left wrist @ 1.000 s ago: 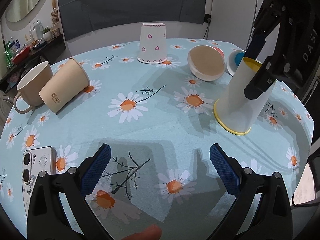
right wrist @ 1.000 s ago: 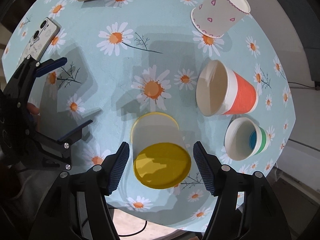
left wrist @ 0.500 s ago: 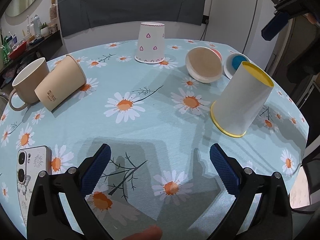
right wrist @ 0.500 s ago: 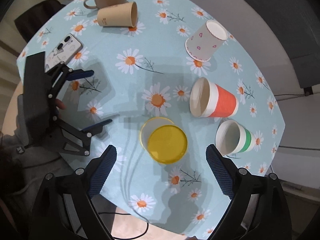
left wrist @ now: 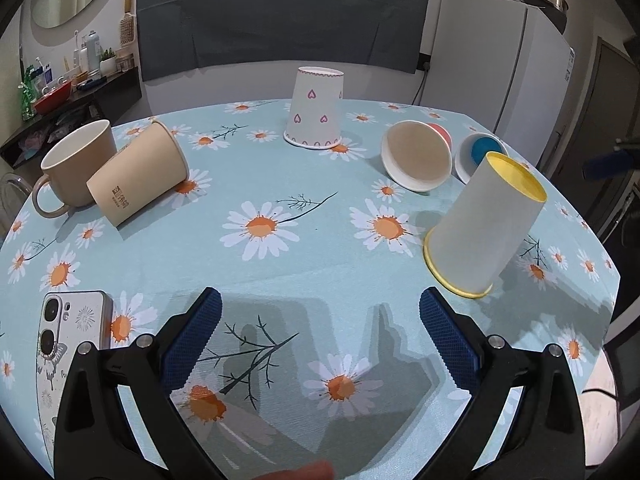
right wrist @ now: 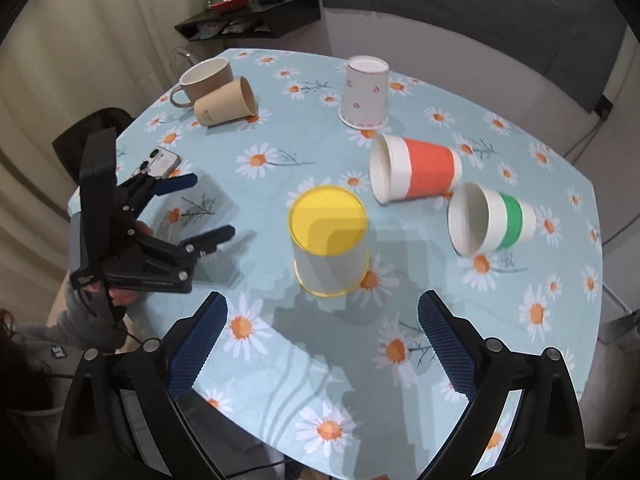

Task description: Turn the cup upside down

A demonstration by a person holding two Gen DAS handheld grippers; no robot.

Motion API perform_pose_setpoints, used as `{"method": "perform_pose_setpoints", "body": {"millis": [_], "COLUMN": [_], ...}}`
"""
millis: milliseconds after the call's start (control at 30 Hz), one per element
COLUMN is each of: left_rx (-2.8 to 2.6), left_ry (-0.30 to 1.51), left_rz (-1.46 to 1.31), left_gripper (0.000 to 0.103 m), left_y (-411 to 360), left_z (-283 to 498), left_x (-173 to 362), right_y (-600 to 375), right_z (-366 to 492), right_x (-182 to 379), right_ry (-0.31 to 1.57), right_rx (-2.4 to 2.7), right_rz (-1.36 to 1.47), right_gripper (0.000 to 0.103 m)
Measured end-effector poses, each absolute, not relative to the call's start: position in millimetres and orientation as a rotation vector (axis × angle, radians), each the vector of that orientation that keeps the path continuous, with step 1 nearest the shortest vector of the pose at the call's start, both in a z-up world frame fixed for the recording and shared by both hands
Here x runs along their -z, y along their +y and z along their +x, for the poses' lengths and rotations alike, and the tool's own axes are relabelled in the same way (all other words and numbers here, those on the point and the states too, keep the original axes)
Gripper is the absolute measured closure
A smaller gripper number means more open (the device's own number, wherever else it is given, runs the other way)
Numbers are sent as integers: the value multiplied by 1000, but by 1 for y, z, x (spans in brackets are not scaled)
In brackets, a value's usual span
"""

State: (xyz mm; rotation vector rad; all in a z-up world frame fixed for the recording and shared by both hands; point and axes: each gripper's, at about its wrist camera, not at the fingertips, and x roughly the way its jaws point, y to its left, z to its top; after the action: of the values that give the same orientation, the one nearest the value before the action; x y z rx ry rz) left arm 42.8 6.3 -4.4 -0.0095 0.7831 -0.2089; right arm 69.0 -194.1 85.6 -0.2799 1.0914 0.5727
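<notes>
A white paper cup with a yellow base (left wrist: 484, 224) (right wrist: 329, 240) stands upside down, rim on the daisy tablecloth, right of centre. My right gripper (right wrist: 322, 344) is open and empty, above and behind this cup, apart from it. My left gripper (left wrist: 318, 332) is open and empty low over the table's near left part; it also shows in the right wrist view (right wrist: 192, 208). An orange cup (right wrist: 416, 170) and a green-banded cup (right wrist: 490, 224) lie on their sides. A heart-print cup (left wrist: 316, 108) stands upside down at the back.
A tan paper cup (left wrist: 138, 174) lies on its side against a beige mug (left wrist: 76, 168) at the left. A phone (left wrist: 68, 340) lies near the left gripper. The table edge (right wrist: 320, 452) runs close below the right gripper. A fridge (left wrist: 496, 64) stands behind.
My right gripper has let go of the yellow-based cup, opened wide and pulled up and back from it. The cup stays upside down on the table. The left gripper has barely moved.
</notes>
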Motion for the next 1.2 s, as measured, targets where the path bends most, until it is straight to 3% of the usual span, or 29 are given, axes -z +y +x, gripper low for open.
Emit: {"method": "perform_pose_setpoints", "body": {"millis": [467,700,1200], "left_rx": [198,199,224], "left_ry": [802,804,771], "left_rz": [-4,55,82], "left_gripper": [6,6,6], "left_y": [-17,-38,-52], "left_z": [25,17,10], "left_x": [5,7,12], "right_y": [-240,-229,-229], "right_z": [47,42,35], "right_x": [-25,-1,8], "right_ry": [897,847,686], "right_rx": [-620,-537,-436], "right_rz": [-56,-98,-51], "right_gripper": [9,8,8]}}
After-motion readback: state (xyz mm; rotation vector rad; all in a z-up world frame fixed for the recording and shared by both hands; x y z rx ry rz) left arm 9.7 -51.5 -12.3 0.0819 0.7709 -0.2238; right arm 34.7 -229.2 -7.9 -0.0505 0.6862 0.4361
